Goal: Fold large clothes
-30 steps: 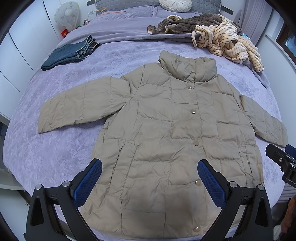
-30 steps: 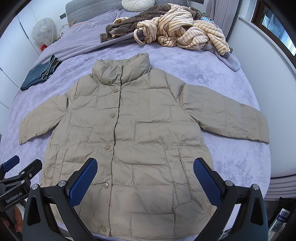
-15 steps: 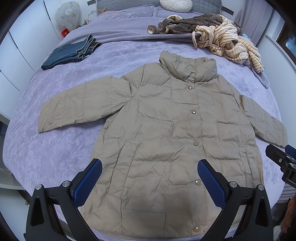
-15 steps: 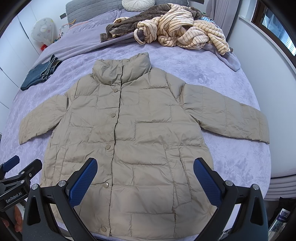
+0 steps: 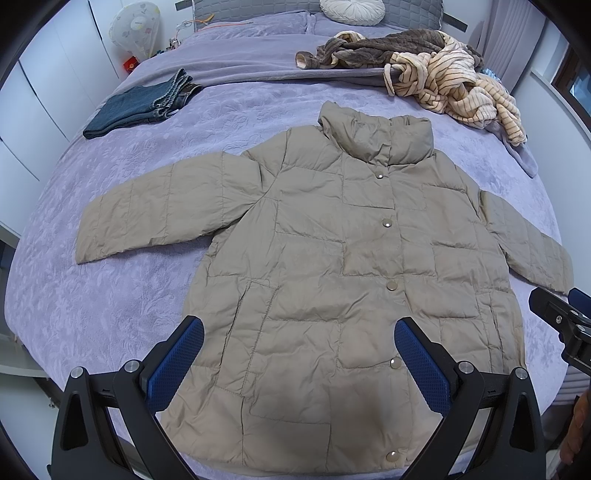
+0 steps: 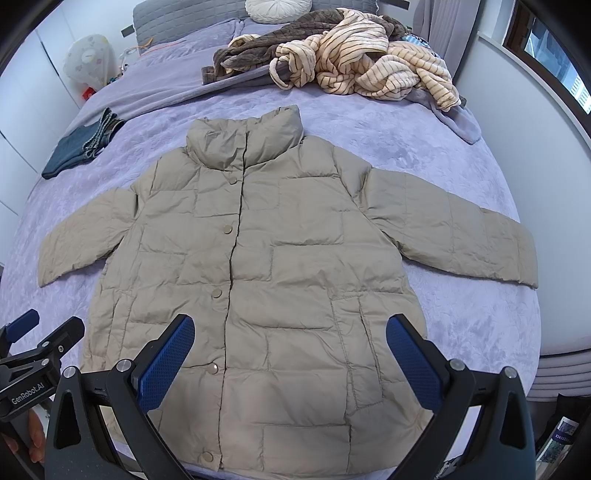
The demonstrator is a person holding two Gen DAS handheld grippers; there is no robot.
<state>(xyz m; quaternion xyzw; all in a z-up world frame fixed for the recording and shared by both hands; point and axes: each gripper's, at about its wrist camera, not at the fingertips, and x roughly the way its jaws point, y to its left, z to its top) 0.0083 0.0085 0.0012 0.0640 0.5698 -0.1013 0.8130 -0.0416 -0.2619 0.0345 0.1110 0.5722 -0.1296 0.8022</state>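
- Folded jeans (image 5: pixel 138 105) lie upper left on the lavender bedspread (image 5: pixel 92 288).
- White round cushion (image 5: pixel 352 11) at top centre.
- White fan (image 5: pixel 135 27) in upper left corner.

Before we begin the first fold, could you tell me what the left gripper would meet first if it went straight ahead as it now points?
Probably the beige puffer jacket; the open left gripper points at its lower front. Depth is unclear.

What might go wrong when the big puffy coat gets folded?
1. The beige coat looks puffy and slick, so a fold may spring back or slide out of the jaws.
2. Its hem hangs near the edge of the bed, so a tug could drag it off.
3. The striped clothes pile lies just past the collar, so a sleeve swung that way might snag it.
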